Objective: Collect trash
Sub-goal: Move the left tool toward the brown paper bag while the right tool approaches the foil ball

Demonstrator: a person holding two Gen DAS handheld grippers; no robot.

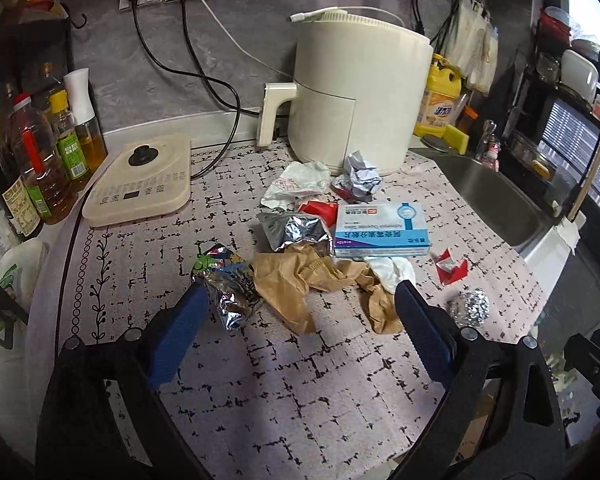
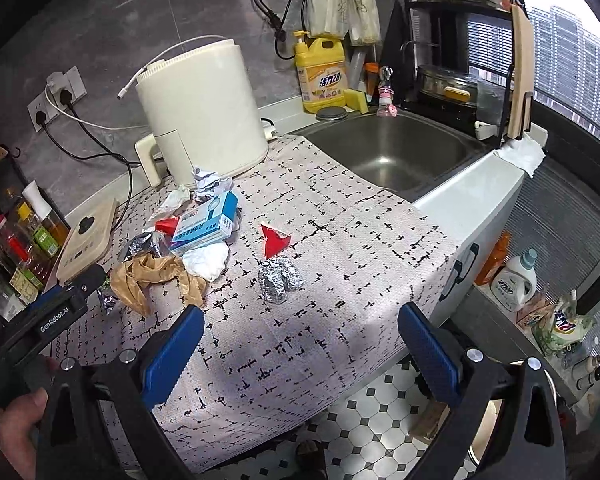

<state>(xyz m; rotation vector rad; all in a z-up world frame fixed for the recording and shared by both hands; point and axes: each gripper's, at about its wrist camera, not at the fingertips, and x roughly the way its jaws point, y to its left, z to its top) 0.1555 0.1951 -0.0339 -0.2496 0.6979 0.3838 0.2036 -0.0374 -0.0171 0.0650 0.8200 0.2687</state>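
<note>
Two grippers hang over a counter (image 2: 340,216) covered by a pale cloth with black dashes. Largest on it is the cream air fryer (image 1: 356,92) at the back edge, near the wall, with the steel sink (image 2: 396,152) set into the counter beside it at the window end. A beige induction cooktop (image 1: 140,184) lies toward the other end, next to a row of oil bottles (image 1: 40,160).

Trash is heaped in the middle of the counter, in front of the air fryer. A blue-and-white medicine box (image 1: 382,230) lies flat on the heap, with crumpled brown paper (image 1: 300,280) just in front of it, toward the front edge, and a white tissue (image 1: 392,272) touching that paper. Behind the box sit a crumpled white wrapper (image 1: 300,182) and a ball of printed paper (image 1: 358,174). A torn silver foil bag (image 1: 292,232) rests beside the box; a colourful foil snack wrapper (image 1: 228,284) lies nearest the left gripper (image 1: 300,308), just beside its left finger. Apart from the heap, toward the sink side, are a foil ball (image 2: 278,280) and a small red packet (image 2: 274,240), close together.

Both the left gripper's fingers and the right gripper's (image 2: 298,320) stand wide apart with nothing between them, above the cloth.
</note>
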